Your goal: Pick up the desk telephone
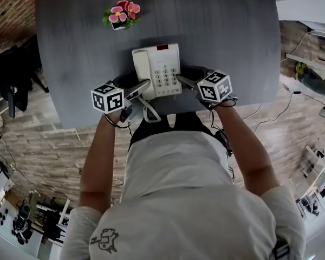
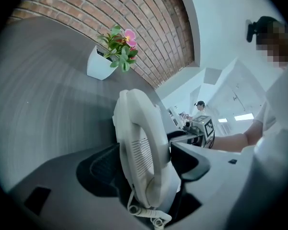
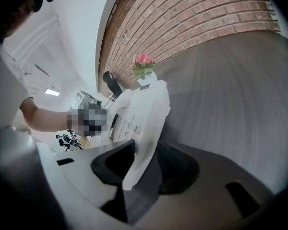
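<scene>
Your left fingers [image 2: 197,159] stand wide open astride the desk telephone [image 1: 157,69] at its handset edge. Your right fingers [image 3: 113,162] gape astride its keypad edge. It lies flat on the surface [image 1: 227,31] between them, so a two-sided grip should lift it level.

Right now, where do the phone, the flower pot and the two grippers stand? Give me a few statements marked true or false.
1. The desk telephone lies on the grey table with its handset in place on it. True.
2. The flower pot stands between the telephone and the person. False: it stands beyond the telephone, toward the table's far edge.
3. The left gripper and the right gripper flank the telephone, one at each side. True.
4. The flowers are yellow. False: they are pink.
5. The right gripper's fingers have only bare table between them. False: the telephone's right edge sits between them.
</scene>
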A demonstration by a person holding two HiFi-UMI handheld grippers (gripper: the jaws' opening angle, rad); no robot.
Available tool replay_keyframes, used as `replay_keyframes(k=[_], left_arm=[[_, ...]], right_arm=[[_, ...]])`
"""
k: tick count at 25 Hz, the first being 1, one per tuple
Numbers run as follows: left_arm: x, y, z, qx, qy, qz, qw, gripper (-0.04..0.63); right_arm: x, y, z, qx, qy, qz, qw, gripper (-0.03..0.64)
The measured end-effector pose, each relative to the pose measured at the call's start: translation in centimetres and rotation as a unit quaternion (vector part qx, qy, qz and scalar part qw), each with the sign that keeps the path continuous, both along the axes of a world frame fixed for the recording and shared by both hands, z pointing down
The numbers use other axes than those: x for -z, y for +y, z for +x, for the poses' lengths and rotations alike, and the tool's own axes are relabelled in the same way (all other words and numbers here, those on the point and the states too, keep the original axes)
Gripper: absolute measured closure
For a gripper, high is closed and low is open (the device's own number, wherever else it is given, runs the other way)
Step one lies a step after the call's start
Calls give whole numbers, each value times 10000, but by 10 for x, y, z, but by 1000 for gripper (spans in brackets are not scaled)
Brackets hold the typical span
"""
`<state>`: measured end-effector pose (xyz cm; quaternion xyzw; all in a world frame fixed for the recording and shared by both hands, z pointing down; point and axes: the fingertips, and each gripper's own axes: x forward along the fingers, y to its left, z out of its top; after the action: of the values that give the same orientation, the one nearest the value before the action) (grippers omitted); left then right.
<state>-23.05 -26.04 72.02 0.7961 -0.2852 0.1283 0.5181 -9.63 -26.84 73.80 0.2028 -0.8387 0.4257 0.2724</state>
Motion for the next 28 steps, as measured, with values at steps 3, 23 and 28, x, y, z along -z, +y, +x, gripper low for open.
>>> replay_keyframes(k=[3, 23, 28], left_arm=[[-2, 1, 4, -64, 161, -141, 9997, 250], [3, 2, 3, 120, 198, -226, 9995, 282], [11, 8, 4, 233, 194, -193, 9994, 285]], right_arm=[[1, 1, -2, 142, -104, -75, 9998, 483], [8, -1, -6, -192, -375, -515, 9978, 538], [19, -2, -5, -170, -447, -431, 9979, 544]])
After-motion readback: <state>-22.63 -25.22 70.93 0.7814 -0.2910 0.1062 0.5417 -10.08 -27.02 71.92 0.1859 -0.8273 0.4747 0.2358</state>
